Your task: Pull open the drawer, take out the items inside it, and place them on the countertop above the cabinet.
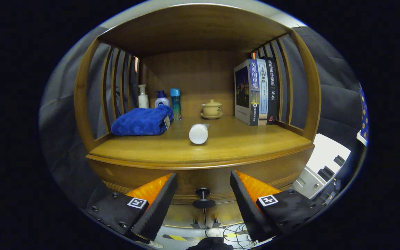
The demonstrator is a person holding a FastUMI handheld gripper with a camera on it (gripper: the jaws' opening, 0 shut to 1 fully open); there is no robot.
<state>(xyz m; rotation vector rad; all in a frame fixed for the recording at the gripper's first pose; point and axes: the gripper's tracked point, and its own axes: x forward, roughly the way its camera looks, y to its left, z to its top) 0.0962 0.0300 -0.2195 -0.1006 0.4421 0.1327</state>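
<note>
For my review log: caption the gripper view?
Open gripper straddles the closed drawer's knob; white tube lies on countertop.

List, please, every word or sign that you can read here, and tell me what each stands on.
"关系的重建": spine of the blue-spined book.
"现代法律常识一本全": spine of the black book.
Spine of the middle book: too small to read.
Print on the pump bottles: too small to read.
Hand-held gripper, open with its fingers either side of the drawer knob: square coded markers, no words.

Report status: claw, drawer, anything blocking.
Claw open, holding nothing. Drawer shut, knob between the fingers, untouched. Nothing blocking the knob; white tube lying on the countertop above.
</note>
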